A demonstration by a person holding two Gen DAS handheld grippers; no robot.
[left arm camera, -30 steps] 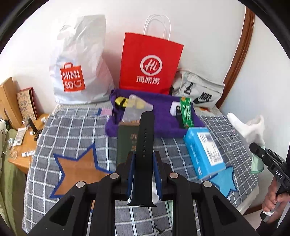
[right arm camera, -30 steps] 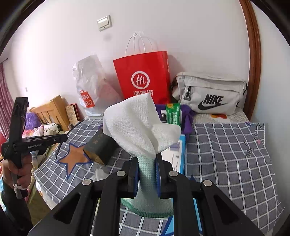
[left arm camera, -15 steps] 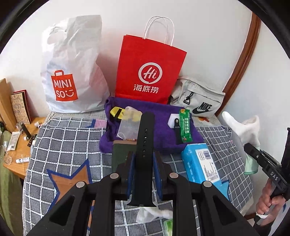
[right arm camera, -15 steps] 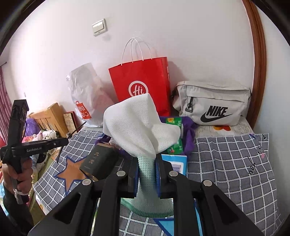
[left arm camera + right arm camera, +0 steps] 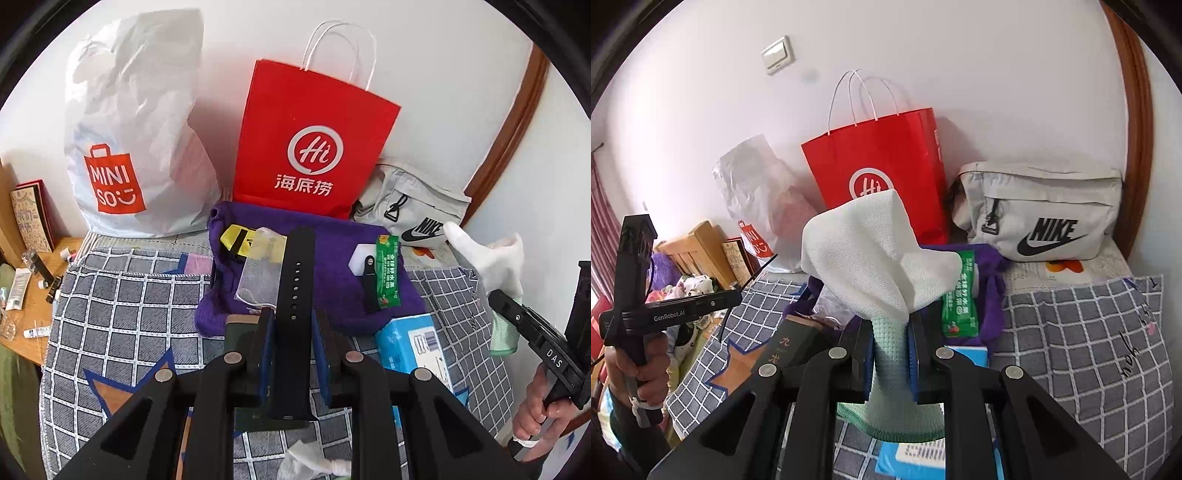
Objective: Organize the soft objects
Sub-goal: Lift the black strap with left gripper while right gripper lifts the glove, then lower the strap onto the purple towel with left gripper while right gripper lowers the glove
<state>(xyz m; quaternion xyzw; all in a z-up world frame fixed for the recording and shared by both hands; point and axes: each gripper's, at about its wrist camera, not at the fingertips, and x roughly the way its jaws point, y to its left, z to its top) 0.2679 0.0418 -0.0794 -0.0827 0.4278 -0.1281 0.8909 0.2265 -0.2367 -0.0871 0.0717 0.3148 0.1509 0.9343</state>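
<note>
My left gripper [image 5: 293, 325] is shut on a black watch strap [image 5: 295, 280] and holds it upright above the checked bedspread, near the purple towel [image 5: 332, 269]. My right gripper [image 5: 890, 332] is shut on a white and mint cloth [image 5: 875, 258], which fans out above the jaws. The cloth also shows at the right edge of the left wrist view [image 5: 487, 254]. On the purple towel lie a yellow item [image 5: 236, 240], a clear plastic bag [image 5: 258, 273], a green sachet [image 5: 388, 275] and a short black strap piece [image 5: 369, 284].
A red paper bag [image 5: 314, 147], a white Miniso bag [image 5: 129, 147] and a grey Nike pouch [image 5: 1041, 210] stand against the wall. A blue tissue pack [image 5: 413, 347], a dark green box [image 5: 790, 343] and a crumpled white tissue [image 5: 314, 461] lie on the bedspread. A wooden side table [image 5: 29, 295] stands left.
Both grippers have moved forward toward the bags at the wall, and the purple towel now looks closer. Both grips are unchanged.
</note>
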